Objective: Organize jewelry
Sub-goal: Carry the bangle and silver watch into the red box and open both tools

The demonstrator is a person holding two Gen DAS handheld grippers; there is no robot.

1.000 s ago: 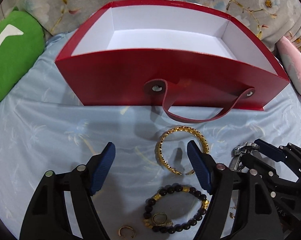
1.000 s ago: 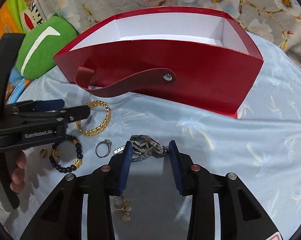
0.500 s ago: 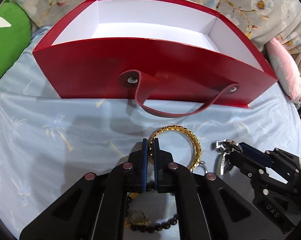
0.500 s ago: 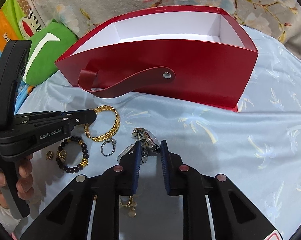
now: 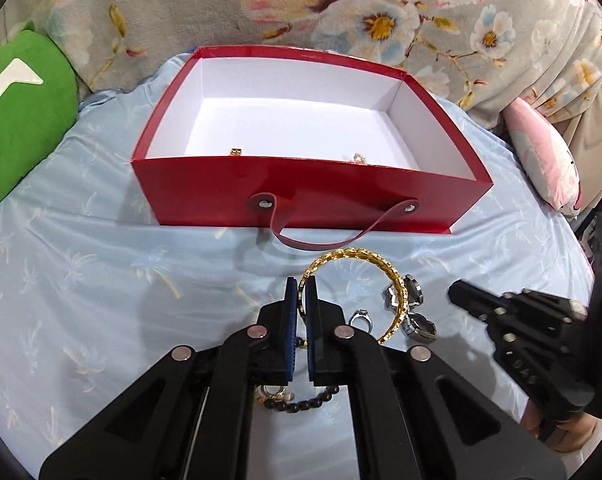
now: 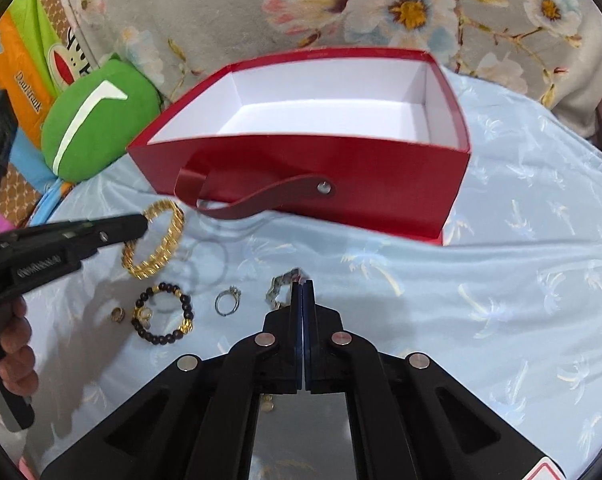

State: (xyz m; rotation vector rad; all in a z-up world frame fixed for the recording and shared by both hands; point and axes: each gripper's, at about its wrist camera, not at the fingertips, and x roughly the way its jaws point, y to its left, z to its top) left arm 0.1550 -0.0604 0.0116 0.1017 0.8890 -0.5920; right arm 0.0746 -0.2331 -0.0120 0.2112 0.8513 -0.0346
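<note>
- Two hand-held black grippers work over a pale blue bedsheet [image 5: 81, 280] printed with faint palm trees.
- The left gripper [image 5: 301, 292] is clenched on a gold bangle [image 5: 381, 272]; its blue pads pinch the bangle's left side. In the right wrist view the bangle [image 6: 157, 240] hangs tilted from the gripper tip, clear of the sheet, its shadow on the cloth beside it.
- The right gripper [image 6: 302, 292] is clenched on a silver watch [image 6: 279, 290], gripping the metal band at its fingertips. In the left wrist view the watch [image 5: 411, 308] sits just behind the bangle's right edge, near the right gripper's tip.
- A silver ring [image 6: 228, 300] with a small stone lies on the sheet between the watch and a bracelet of dark beads with gold accents [image 6: 163, 314].
- A small gold ring [image 6: 117, 314] lies just left of the bead bracelet, and a gold earring rests inside its loop.
- More small gold pieces [image 6: 268, 402] show under the right gripper, partly hidden.
- An open red box [image 5: 309, 196] with a white interior stands beyond the jewelry, its red strap handle drooping onto the sheet.
- Two tiny items peek over the box's near wall, inside it: one gold [image 5: 237, 152], one pale [image 5: 359, 157]; too small to identify.
- A green cushion [image 5: 17, 132] lies left of the box, a pink one [image 5: 541, 160] right, a floral blanket [image 5: 341, 12] behind.
</note>
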